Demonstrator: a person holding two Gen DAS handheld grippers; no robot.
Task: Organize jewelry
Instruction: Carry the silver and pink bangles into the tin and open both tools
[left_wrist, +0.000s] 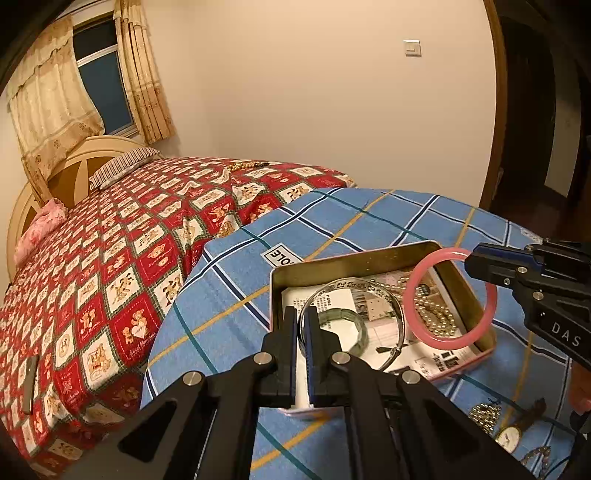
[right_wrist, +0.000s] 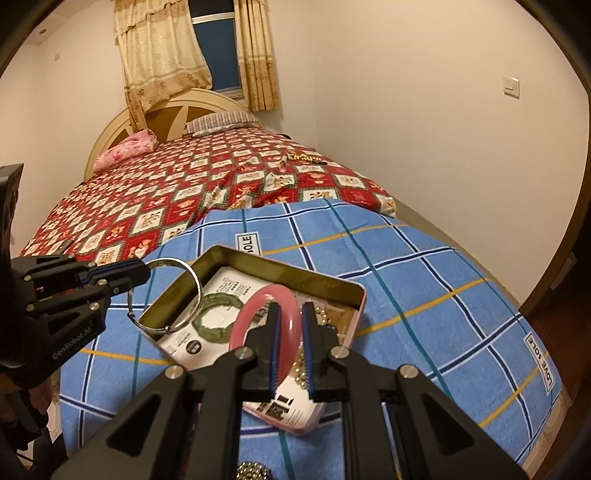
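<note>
An open tin box (left_wrist: 373, 258) (right_wrist: 280, 267) lies on a blue plaid cloth. It holds a green bangle (left_wrist: 360, 330) (right_wrist: 210, 328), a bead necklace (left_wrist: 434, 314) and printed paper. My left gripper (left_wrist: 303, 314) (right_wrist: 146, 271) is shut on a thin silver bangle (left_wrist: 351, 284) (right_wrist: 184, 266) and holds it over the box's left side. My right gripper (right_wrist: 290, 310) (left_wrist: 469, 260) is shut on a pink bangle (left_wrist: 448, 297) (right_wrist: 258, 314) and holds it upright over the box's right side.
More jewelry lies on the blue cloth near me: gold beads (left_wrist: 485, 415) (right_wrist: 253, 470) and a small watch (left_wrist: 508, 437). A bed with a red patterned cover (left_wrist: 129, 258) lies behind, with a bead strand (left_wrist: 243, 166) on it. A doorway (left_wrist: 535, 110) is at the right.
</note>
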